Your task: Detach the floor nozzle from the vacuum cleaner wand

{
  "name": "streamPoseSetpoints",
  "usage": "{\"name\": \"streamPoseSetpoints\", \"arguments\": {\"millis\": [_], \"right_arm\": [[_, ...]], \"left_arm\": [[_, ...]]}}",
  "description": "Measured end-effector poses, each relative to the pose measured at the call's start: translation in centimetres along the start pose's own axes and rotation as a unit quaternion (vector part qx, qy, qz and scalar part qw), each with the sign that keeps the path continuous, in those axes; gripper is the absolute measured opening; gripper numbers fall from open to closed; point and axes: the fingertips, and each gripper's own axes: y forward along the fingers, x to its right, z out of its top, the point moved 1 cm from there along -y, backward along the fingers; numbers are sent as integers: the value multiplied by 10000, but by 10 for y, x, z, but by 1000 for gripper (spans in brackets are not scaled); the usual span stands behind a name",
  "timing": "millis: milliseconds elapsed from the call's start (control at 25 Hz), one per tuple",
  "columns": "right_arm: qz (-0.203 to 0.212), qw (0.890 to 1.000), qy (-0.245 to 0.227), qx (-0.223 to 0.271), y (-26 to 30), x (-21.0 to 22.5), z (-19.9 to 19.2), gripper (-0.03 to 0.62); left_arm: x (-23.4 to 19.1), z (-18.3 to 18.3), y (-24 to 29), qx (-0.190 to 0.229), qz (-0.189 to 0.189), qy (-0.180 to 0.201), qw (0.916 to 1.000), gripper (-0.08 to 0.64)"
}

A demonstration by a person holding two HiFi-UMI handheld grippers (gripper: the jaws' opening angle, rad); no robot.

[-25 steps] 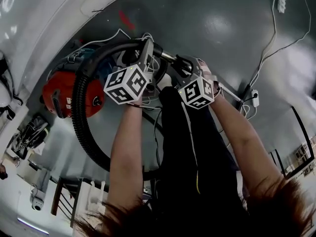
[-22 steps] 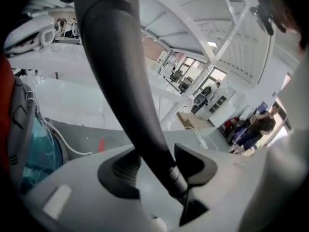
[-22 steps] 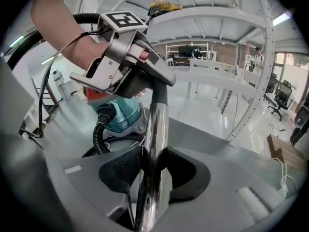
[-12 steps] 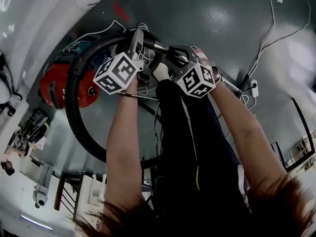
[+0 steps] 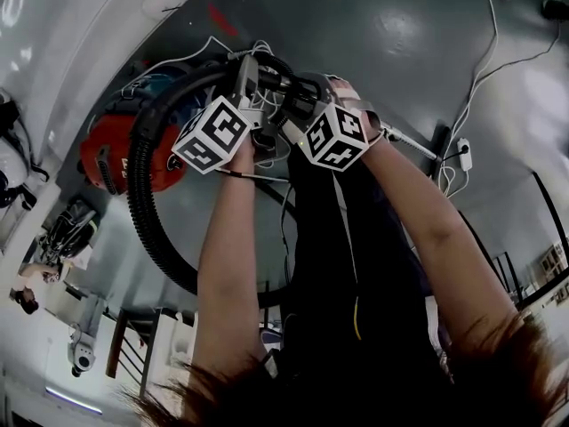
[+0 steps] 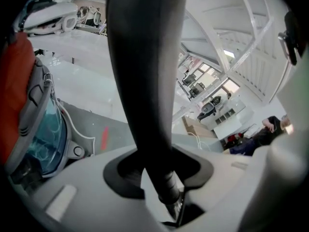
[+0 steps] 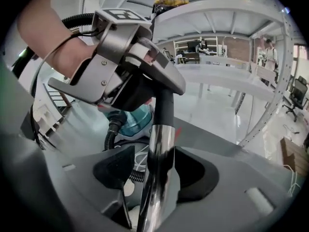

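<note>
The black handle tube [image 6: 145, 81] of the vacuum runs up between the jaws of my left gripper [image 6: 166, 174]. The jaws are closing and the pads [image 6: 126, 174] press on it. Below it the chrome wand [image 7: 159, 153] passes between the jaws of my right gripper [image 7: 157, 174]. Those jaws are opening, with a gap showing left of the wand. In the head view the left gripper [image 5: 247, 71] and right gripper [image 5: 307, 92] sit close together on the handle. The thin wand [image 5: 409, 145] runs off right. I cannot make out the floor nozzle.
The red canister [image 5: 111, 154] with its teal bin [image 6: 46, 134] lies on the grey floor at left. The ribbed black hose [image 5: 147, 229] loops round below it. A white power strip [image 5: 462, 154] and cables lie at right. People's legs fill the middle.
The right gripper's cube has moved up and left along the wand, closer to the left gripper. The left cube has rolled and shifted slightly upward.
</note>
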Motion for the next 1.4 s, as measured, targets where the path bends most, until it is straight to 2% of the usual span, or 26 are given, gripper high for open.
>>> {"name": "streamPoseSetpoints", "arguments": {"millis": [80, 120, 240, 360, 400, 560, 640, 800, 880, 960, 1080, 1240, 1320, 1400], "right_arm": [[-93, 9998, 126, -103, 2, 2, 2, 237], [-174, 9996, 202, -134, 2, 5, 4, 181], [-260, 9990, 237, -291, 3, 6, 6, 179], [-216, 9978, 367, -507, 6, 4, 8, 212], [-195, 9973, 449, -549, 5, 5, 9, 162], [-138, 9973, 565, -449, -1, 4, 14, 160], [-242, 9973, 575, -385, -3, 5, 17, 160], [-506, 9963, 534, -441, 1, 2, 19, 158], [-647, 9955, 529, -446, 1, 4, 20, 158], [-651, 9956, 560, -381, 0, 5, 20, 158], [-306, 9975, 619, -134, -4, 4, 22, 158], [294, 9966, 746, 177, -15, 1, 24, 158], [493, 9954, 797, 190, -16, -2, 25, 160], [439, 9959, 785, 117, -13, -1, 25, 158]], "left_arm": [[3, 1, -2, -18, -18, -11, 10000, 159], [4, 1, -3, -29, -27, -33, 10000, 158], [6, 2, -7, -71, -65, -98, 9999, 155], [12, 3, -11, -84, -147, -119, 9998, 152], [13, 4, -12, -86, -157, -128, 9998, 152], [18, 8, -19, -128, -194, 9, 9997, 150], [19, 11, -21, -183, -110, 72, 9997, 150], [12, 11, -21, -366, 336, -283, 9984, 144], [11, 12, -20, -427, 410, -336, 9977, 143], [15, 14, -19, -462, 231, -140, 9986, 143], [23, 18, -21, -490, -345, 342, 9976, 146], [36, 23, -25, -499, -1267, 595, 9889, 149], [35, 23, -26, -509, -1351, 536, 9881, 150], [31, 22, -24, -586, -1120, 373, 9913, 149]]}}
